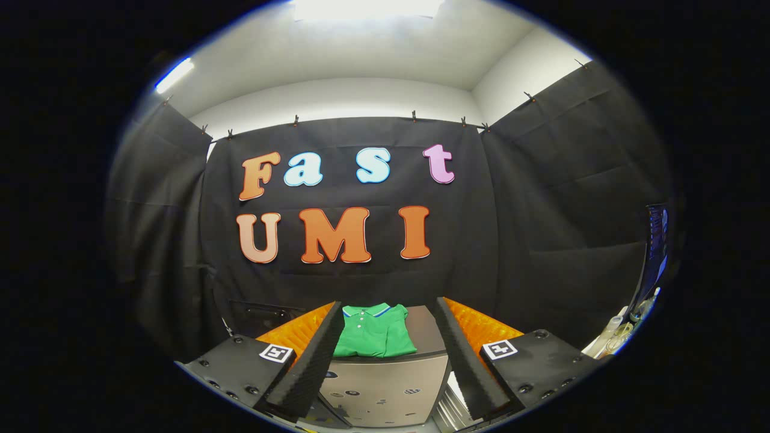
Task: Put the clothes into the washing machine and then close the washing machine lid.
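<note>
Gripper view looks forward along the fingers (385, 361), which stand spread wide apart with nothing held between them. A folded green polo shirt (374, 332) lies beyond the fingertips, seen in the gap between them, flat on top of the grey washing machine (385, 385). The machine's front panel sits just ahead, lower between the fingers. Black cloth hangs behind.

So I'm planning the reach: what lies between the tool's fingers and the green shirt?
Nothing. In the gripper view the open tool faces the folded green shirt, lying ahead on the grey washing machine.
</note>
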`<state>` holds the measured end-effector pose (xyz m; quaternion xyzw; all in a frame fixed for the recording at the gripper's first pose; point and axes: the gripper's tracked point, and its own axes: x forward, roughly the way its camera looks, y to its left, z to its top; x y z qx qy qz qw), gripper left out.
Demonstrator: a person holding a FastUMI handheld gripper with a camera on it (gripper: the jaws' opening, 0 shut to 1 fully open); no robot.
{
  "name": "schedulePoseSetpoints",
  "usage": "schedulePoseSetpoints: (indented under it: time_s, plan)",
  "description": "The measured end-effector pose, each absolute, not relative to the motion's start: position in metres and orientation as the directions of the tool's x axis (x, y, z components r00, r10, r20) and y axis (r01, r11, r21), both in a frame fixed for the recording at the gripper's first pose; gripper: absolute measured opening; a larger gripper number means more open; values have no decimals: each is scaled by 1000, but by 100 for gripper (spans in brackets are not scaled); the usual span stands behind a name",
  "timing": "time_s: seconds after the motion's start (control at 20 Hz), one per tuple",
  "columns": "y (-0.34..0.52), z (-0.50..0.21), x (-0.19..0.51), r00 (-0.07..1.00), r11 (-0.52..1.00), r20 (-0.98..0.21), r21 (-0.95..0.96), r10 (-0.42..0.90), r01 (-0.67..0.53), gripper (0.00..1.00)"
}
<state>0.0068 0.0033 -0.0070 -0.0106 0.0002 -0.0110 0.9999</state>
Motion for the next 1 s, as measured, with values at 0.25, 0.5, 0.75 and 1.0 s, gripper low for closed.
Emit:
schedulePoseSetpoints:
  time_s: [0.25, 0.5, 0.75, 1.0]
  plan:
    - [-1, -7, 7, 1000, 999, 4, -10, -31, 31, 99]
    - [-6, -5, 6, 999, 999, 17, 41, -31, 30, 99]
    - [-12, -7, 6, 1000, 999, 6, 32, -13, 13, 99]
    - [-10, -9, 5, 1000, 994, 1, 109, -9, 9, 98]
